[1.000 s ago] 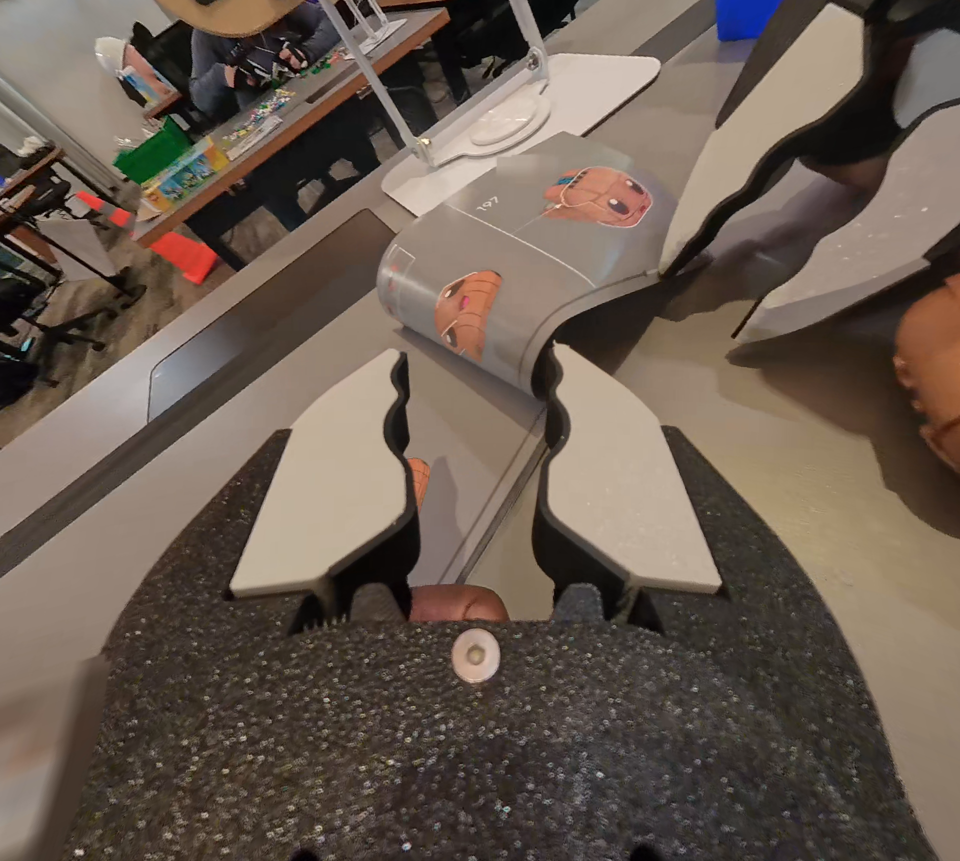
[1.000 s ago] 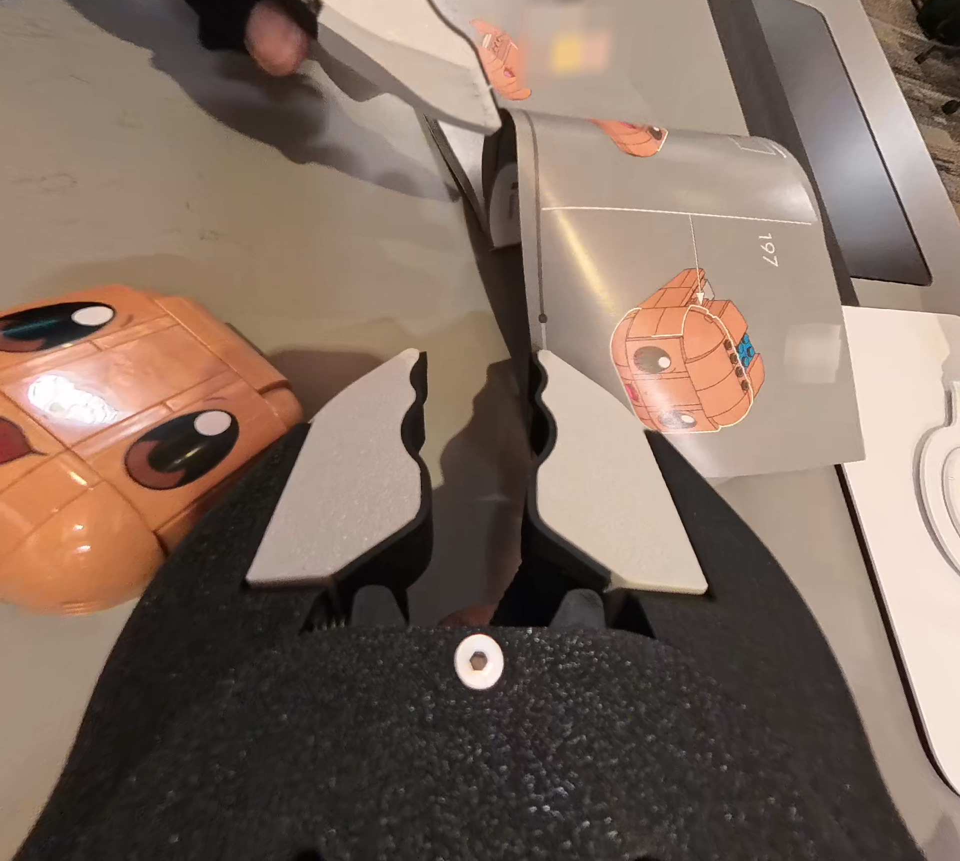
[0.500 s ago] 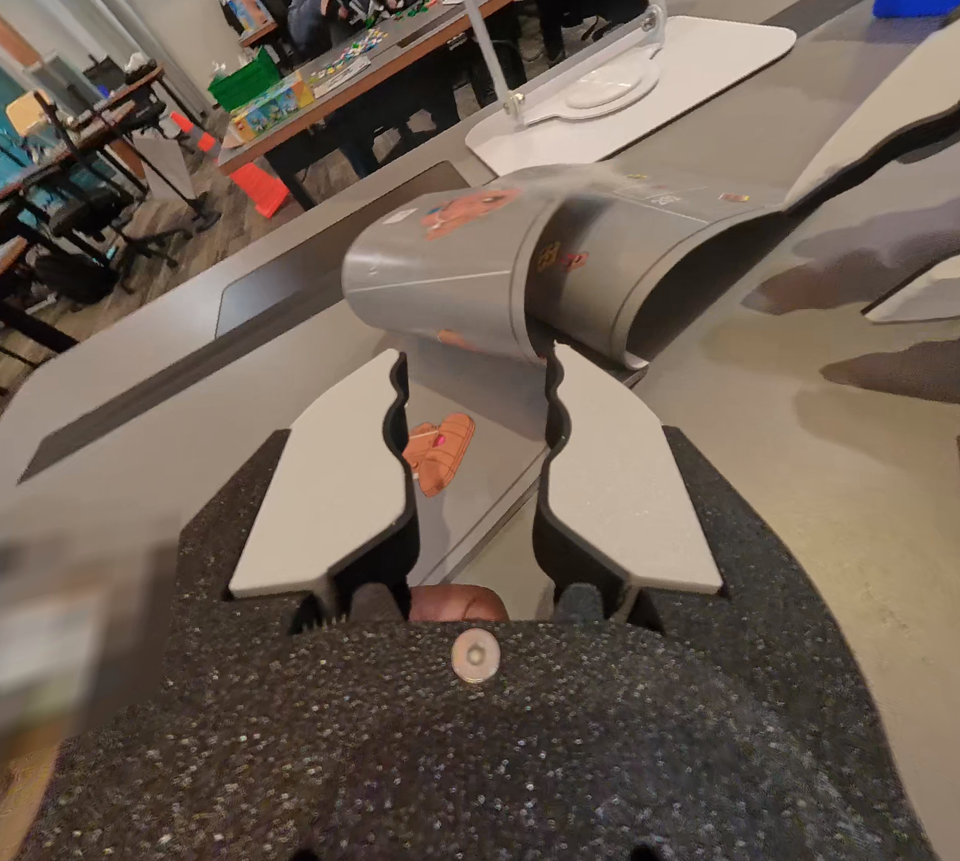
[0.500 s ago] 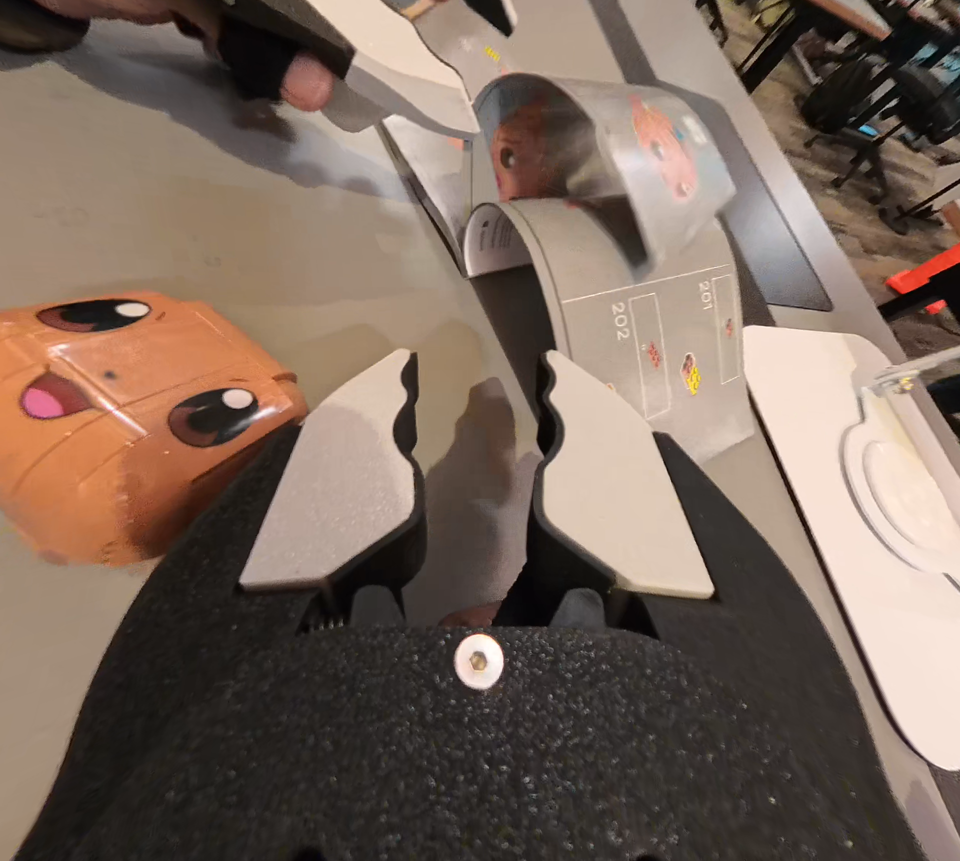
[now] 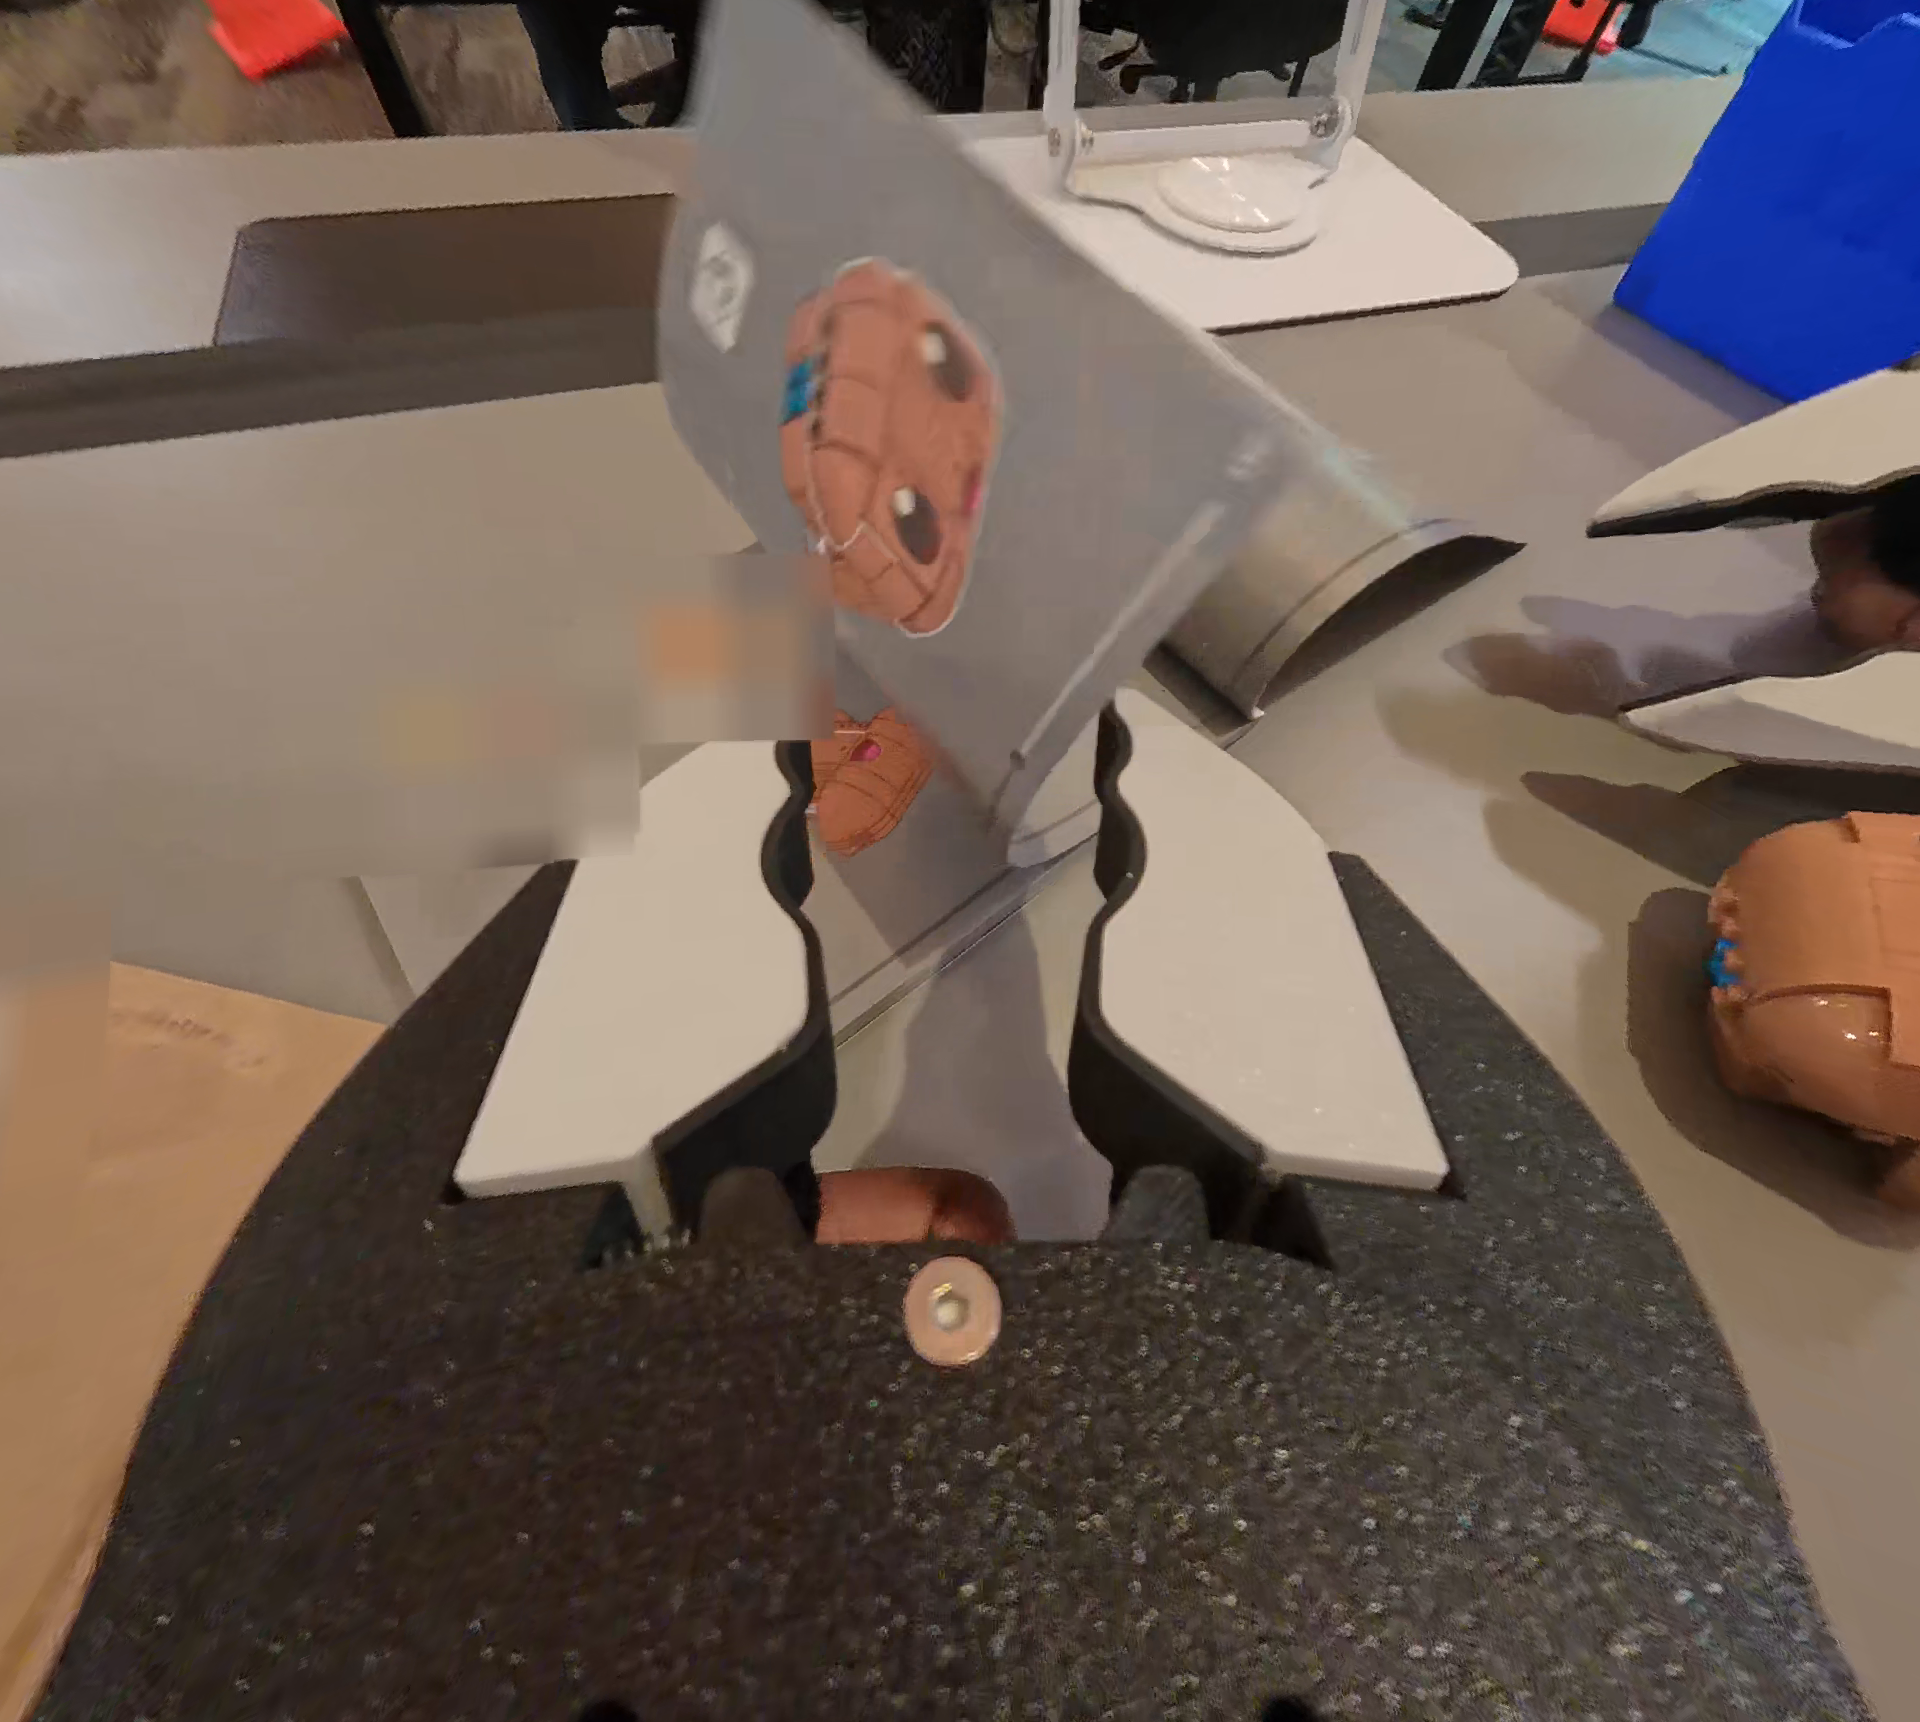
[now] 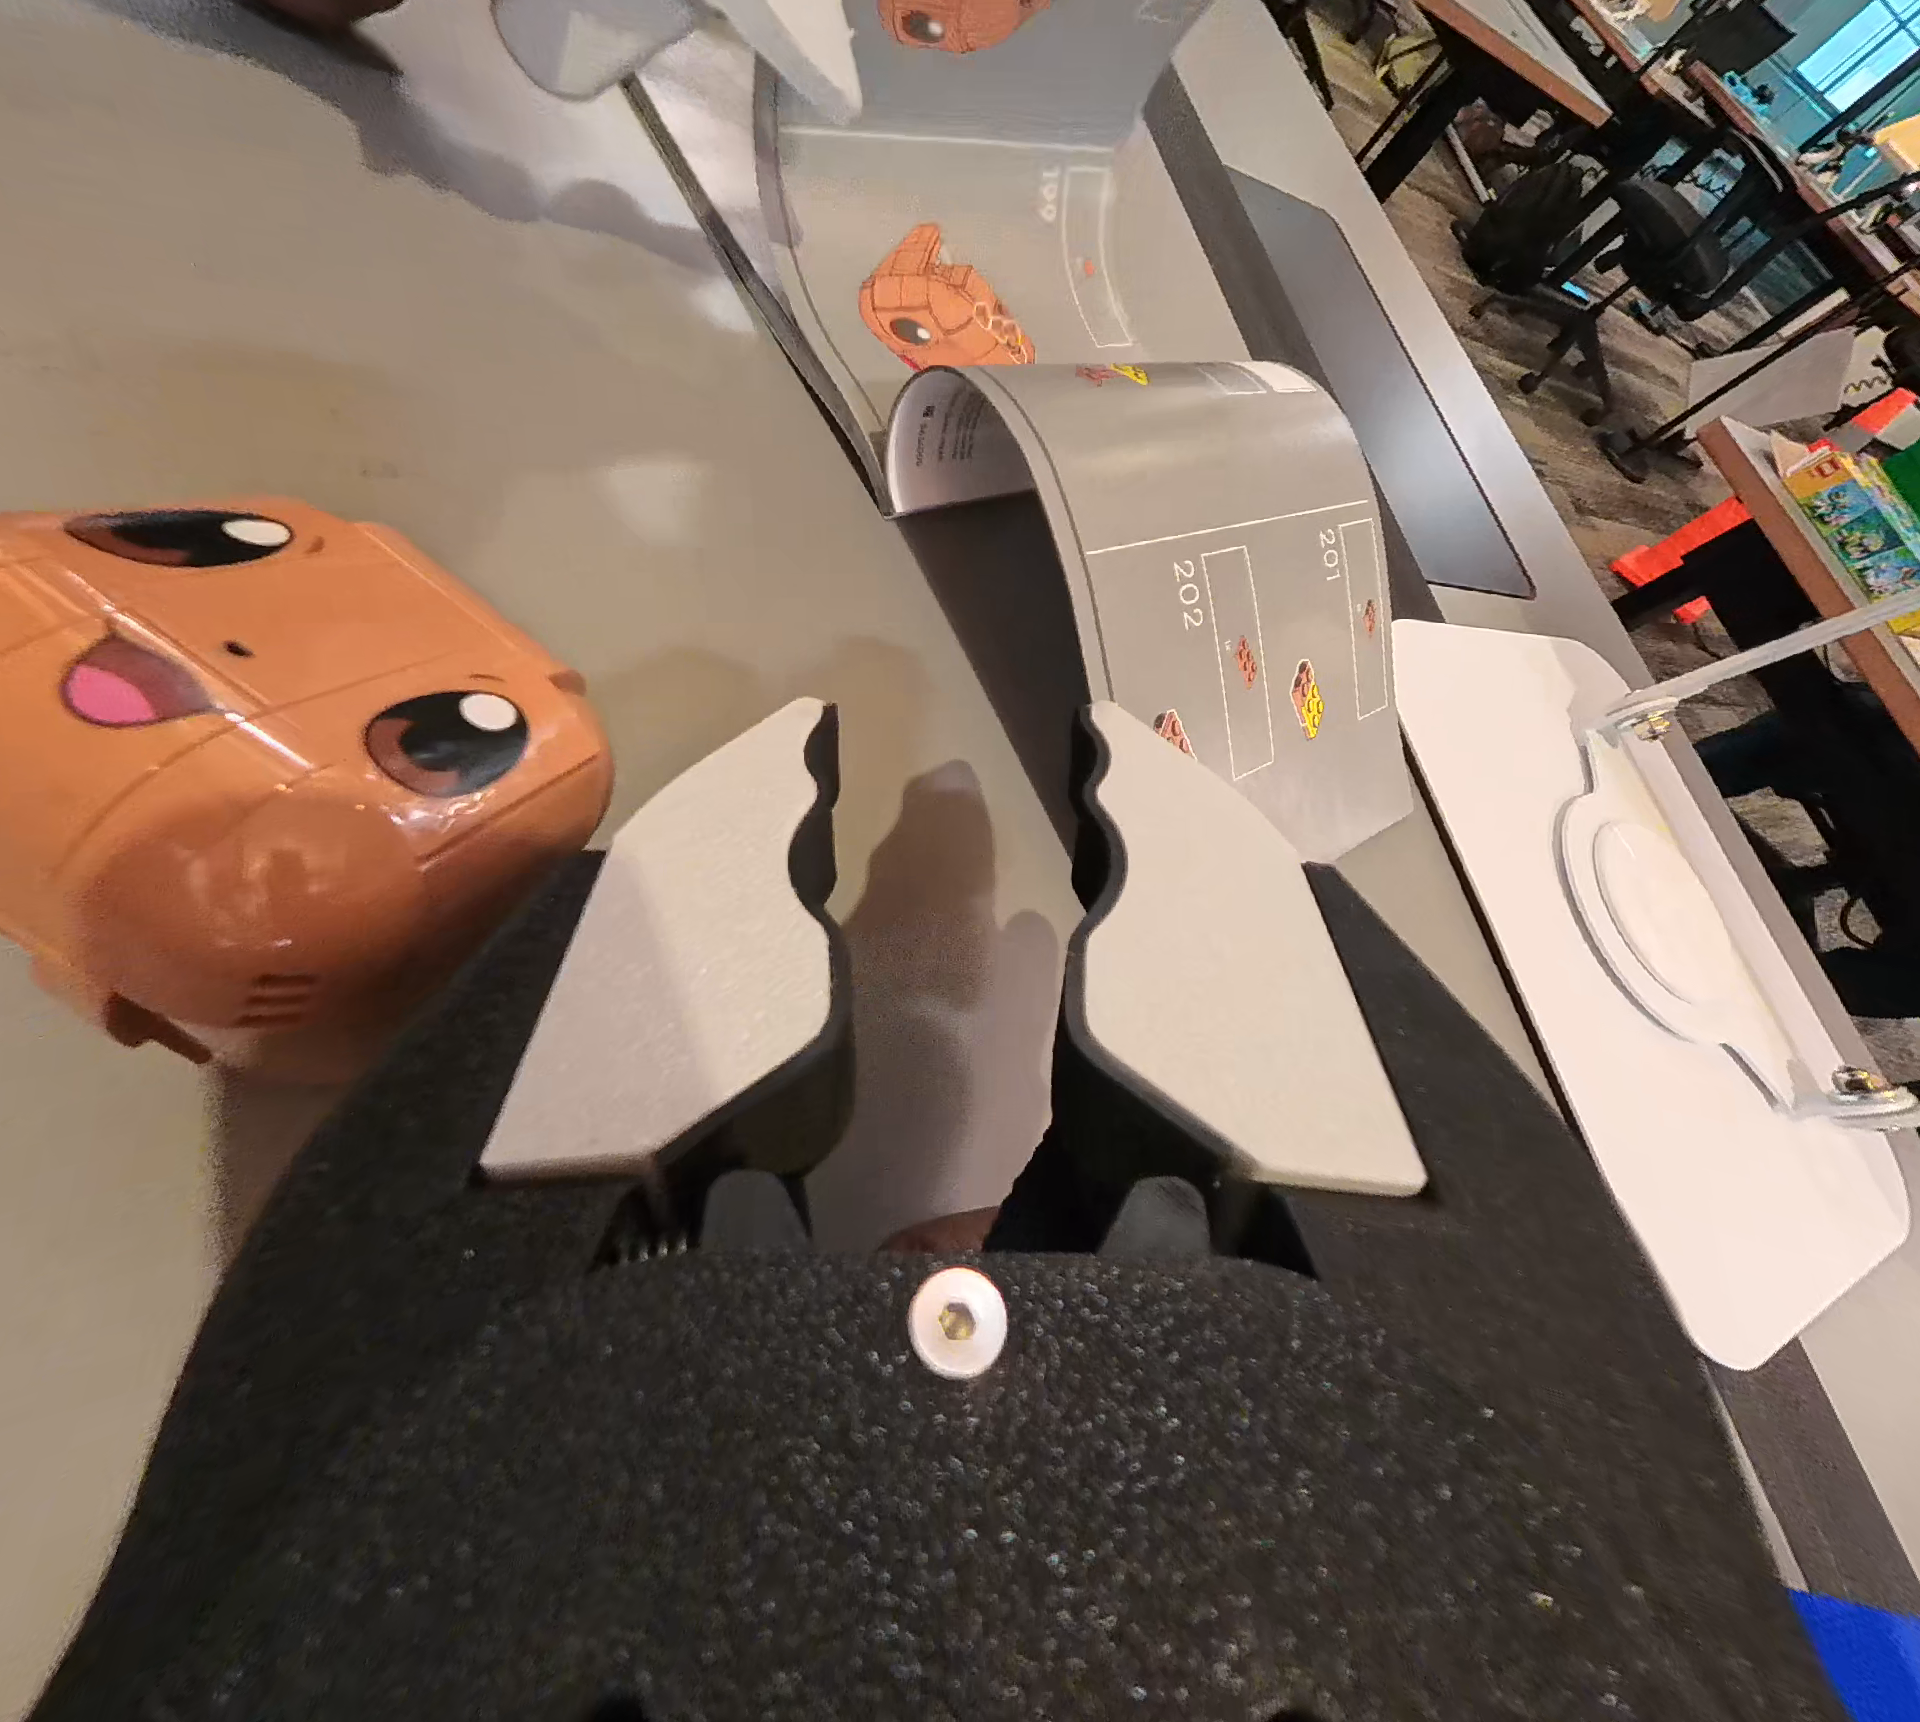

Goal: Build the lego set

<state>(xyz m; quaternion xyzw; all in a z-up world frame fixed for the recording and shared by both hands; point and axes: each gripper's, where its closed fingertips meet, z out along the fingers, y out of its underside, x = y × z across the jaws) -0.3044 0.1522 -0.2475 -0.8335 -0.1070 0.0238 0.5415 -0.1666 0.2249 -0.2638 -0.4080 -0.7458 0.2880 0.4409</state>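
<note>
The right gripper (image 6: 951, 825), grey-fingered on a black body, hovers low over the grey table (image 6: 468, 384), jaws apart and empty. Just left lies the glossy orange brick-built head (image 6: 260, 737), face up. Farther off, the grey instruction booklet (image 6: 1195, 550) lies open with one page standing upright beside the left gripper (image 5: 951, 831), whose jaws are also parted.

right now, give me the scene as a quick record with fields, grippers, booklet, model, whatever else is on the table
left gripper: open, a lifted booklet page between and above its fingers
right gripper: open, empty, over bare table
instruction booklet: grey, open, one page standing up, others arched
lego model: orange head with face, on the table left of the right gripper
lamp base: white, flat, beyond the booklet
blue bin: far right in left wrist view
</note>
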